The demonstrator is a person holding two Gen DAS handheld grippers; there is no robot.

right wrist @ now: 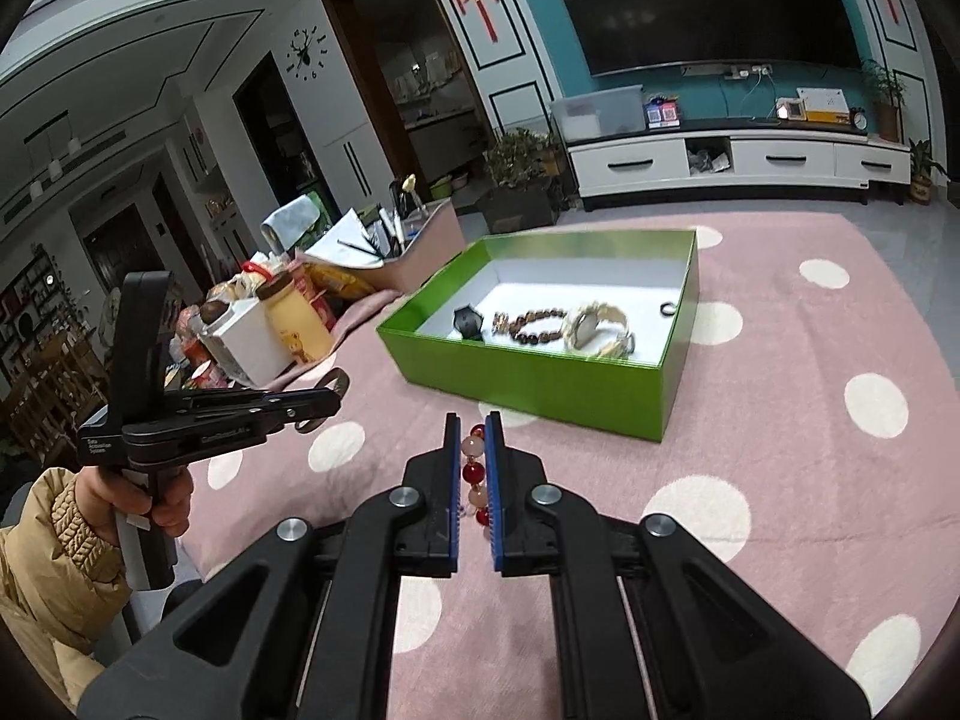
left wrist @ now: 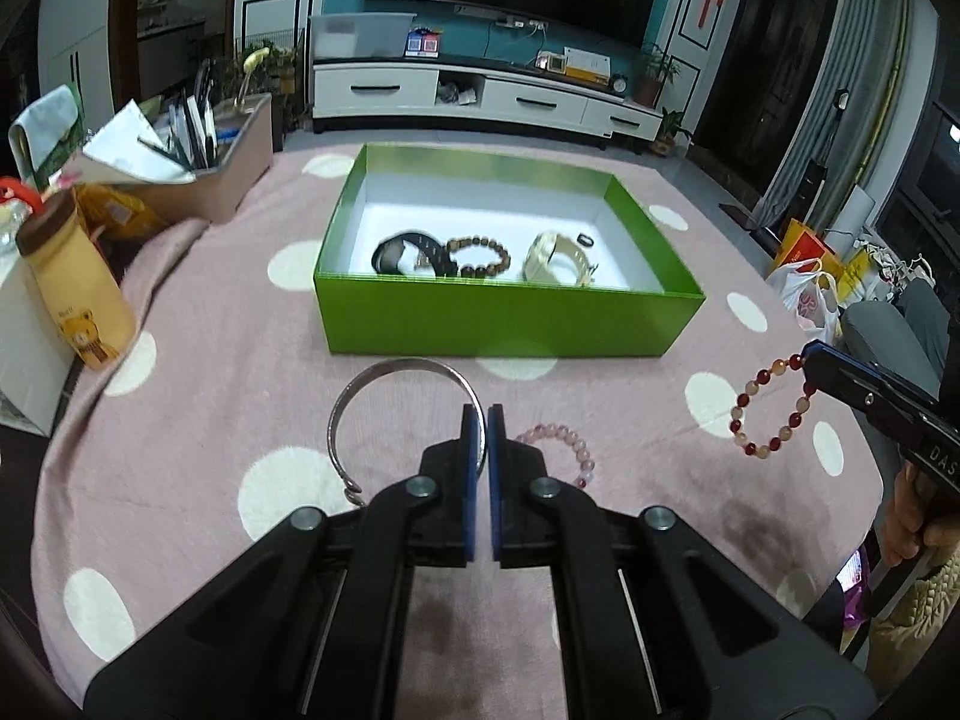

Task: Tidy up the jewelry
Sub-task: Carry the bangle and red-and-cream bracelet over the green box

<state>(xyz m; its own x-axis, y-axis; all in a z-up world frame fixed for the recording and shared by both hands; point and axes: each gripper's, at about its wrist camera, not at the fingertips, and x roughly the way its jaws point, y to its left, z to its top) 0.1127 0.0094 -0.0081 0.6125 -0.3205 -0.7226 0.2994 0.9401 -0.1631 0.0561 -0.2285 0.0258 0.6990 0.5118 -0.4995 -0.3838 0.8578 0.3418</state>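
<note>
The left hand-held gripper (left wrist: 482,414) was clamped on a silver bangle (left wrist: 384,396), raised just short of the green box (left wrist: 510,324). The box already held two watches and a brown bead bracelet (left wrist: 480,255). The right hand-held gripper (right wrist: 471,426) gripped a red-and-cream bead bracelet (left wrist: 771,411), carried clear of the table (left wrist: 240,360). A pink bead bracelet (left wrist: 567,444) lay unclaimed. Judged mid-transfer; next, both pieces need carrying over the rim and releasing.

We are seeing the box (left wrist: 510,324) sitting mid-table (left wrist: 210,372) | in it, left to right: watch (left wrist: 399,252), bead bracelet (left wrist: 480,255), second watch (left wrist: 555,258), ring (left wrist: 585,239) (far right) | bangle (left wrist: 366,396) and another bead bracelet (left wrist: 564,444) lying before the box | bottle (left wrist: 75,294) standing at left.
</note>
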